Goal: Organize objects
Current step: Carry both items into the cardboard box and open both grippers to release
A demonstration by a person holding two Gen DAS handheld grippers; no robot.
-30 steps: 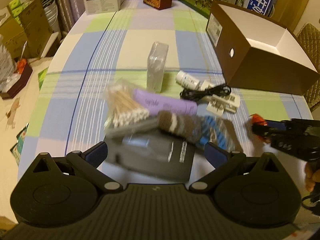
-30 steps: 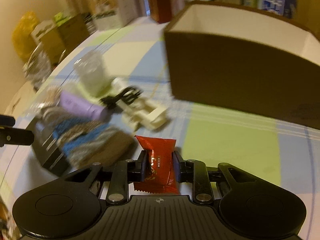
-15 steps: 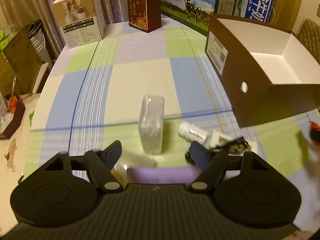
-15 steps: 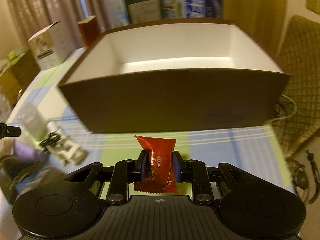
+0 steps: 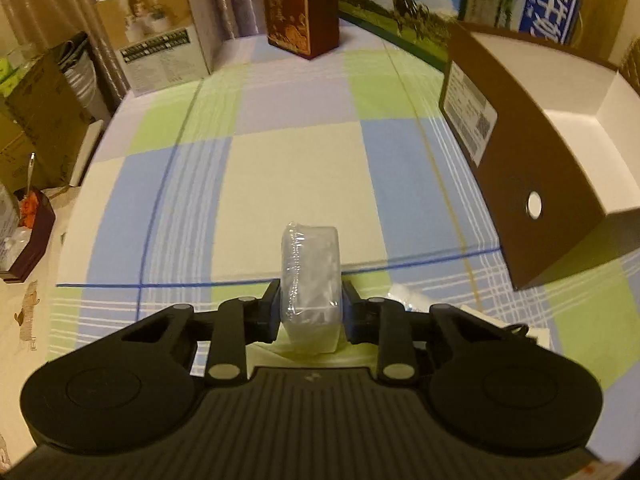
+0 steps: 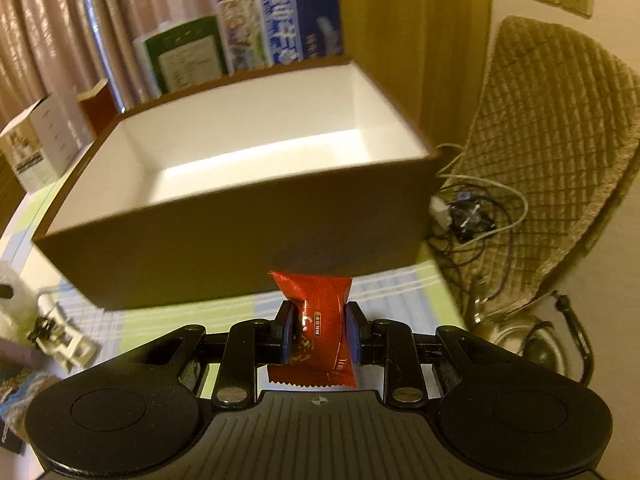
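Note:
My left gripper (image 5: 310, 306) is shut on a clear plastic-wrapped box (image 5: 310, 272), which stands upright between the pads over the checked tablecloth. Right of it sits the brown cardboard box (image 5: 516, 184) with a white inside. My right gripper (image 6: 318, 328) is shut on a red snack packet (image 6: 316, 320) and hangs just in front of the near wall of that same brown box (image 6: 240, 236). The part of the box's white floor that I can see holds nothing.
Cartons (image 5: 160, 44) and a dark red box (image 5: 304, 4) stand at the far table edge. A white plug and black cable (image 6: 60, 336) and knitted items (image 6: 20, 396) lie left of the right gripper. A padded chair (image 6: 560, 152) with cables stands right of the table.
My left gripper has moved forward and shut on the clear box. My right gripper has carried the red packet up closer to the brown box's near wall.

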